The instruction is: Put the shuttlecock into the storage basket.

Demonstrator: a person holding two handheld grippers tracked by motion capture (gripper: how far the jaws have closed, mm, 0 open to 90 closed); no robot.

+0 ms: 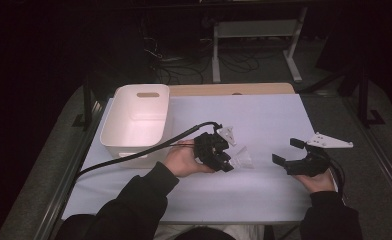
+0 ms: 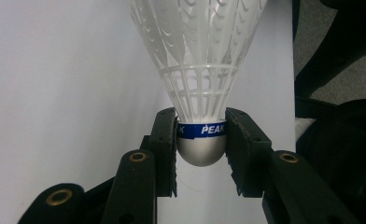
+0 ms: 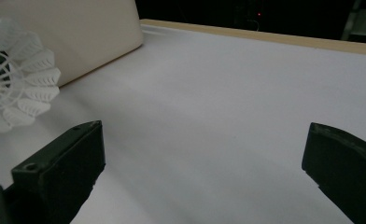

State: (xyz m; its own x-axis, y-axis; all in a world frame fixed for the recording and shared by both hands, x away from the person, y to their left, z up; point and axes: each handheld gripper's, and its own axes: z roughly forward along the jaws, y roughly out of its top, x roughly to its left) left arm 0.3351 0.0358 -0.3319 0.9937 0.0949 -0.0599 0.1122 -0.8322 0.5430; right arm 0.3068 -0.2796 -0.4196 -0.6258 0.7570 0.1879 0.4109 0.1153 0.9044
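The left claw (image 2: 201, 140) is gripping a white shuttlecock (image 2: 200, 70) by its silver cap over the tabletop (image 1: 264, 120), its skirt running off the frame's top. The right claw (image 1: 287, 151) is gaping wide, holding nothing, beside it; the white bin (image 1: 135, 119) is sitting half in shadow.

One shuttlecock (image 2: 200, 70), one bin (image 1: 135, 120), two claws.

The left gripper (image 1: 227, 156) clamps a shuttlecock (image 2: 200, 84) by its base (jaws pressing both sides); the right gripper (image 1: 288, 151) gapes wide.
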